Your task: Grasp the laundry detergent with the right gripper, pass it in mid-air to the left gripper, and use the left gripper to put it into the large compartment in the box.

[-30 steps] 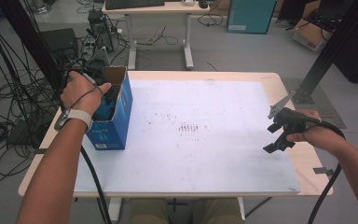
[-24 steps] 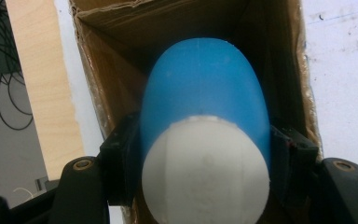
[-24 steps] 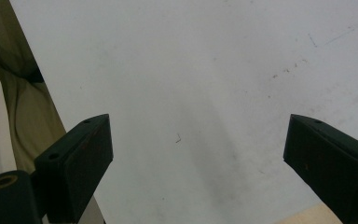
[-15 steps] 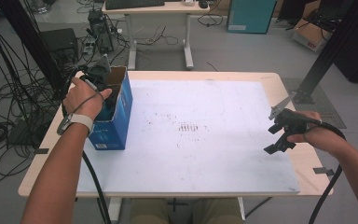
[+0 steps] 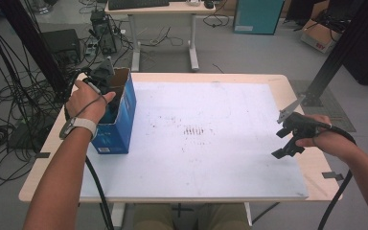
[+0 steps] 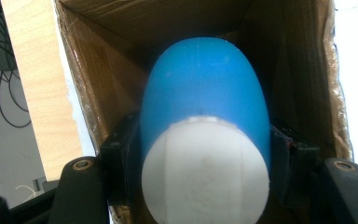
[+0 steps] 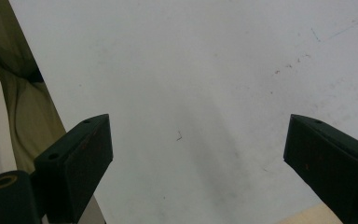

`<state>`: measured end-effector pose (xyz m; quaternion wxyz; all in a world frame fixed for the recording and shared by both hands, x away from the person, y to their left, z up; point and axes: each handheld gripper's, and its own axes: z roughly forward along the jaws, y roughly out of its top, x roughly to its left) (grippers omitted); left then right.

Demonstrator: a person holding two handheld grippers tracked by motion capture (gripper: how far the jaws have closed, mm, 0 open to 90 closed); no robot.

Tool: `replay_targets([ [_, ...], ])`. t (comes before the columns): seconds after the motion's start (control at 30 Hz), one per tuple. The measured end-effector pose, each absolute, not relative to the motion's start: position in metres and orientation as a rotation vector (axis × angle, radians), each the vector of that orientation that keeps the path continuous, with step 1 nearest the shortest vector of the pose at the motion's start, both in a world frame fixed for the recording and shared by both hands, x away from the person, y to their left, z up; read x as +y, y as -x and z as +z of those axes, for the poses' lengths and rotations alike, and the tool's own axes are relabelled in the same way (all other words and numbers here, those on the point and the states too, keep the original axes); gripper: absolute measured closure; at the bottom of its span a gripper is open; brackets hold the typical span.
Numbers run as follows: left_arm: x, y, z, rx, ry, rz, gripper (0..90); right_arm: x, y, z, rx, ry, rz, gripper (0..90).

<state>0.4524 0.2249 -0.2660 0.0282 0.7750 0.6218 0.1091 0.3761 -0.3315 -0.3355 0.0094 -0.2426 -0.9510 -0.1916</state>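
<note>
- Left gripper [image 6: 200, 154] is clamped on a blue and white egg-shaped capsule [image 6: 205, 116], held inside the open mouth of the blue cardboard box [image 5: 120, 120] at the desk's [image 5: 220, 143] left edge.
- Right gripper [image 7: 200, 154] hangs wide open, empty, above the desk's right side.
- Advice: lower the capsule centrally, clear of the walls, before releasing.

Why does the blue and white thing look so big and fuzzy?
In the left gripper view the blue and white thing sits right at the camera between the jaws, so it looks big and soft-edged; the box behind is dim and shadowy. In the high view the box looks small and evenly lit.
</note>
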Motion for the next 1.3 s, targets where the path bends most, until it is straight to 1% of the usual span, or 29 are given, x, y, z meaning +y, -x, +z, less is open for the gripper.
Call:
replay_targets([
  [0.43,0.227,-0.4521,-0.2658,1.927,-2.386,0.321,37.6,-0.3313,-0.3752,-0.3347,-2.976,0.751,-0.602,8.1],
  [1.3,0.228,-0.4512,-0.2664,1.933,-2.373,0.329,37.6,-0.3318,-0.3736,-0.3342,-2.974,0.76,-0.597,8.1],
])
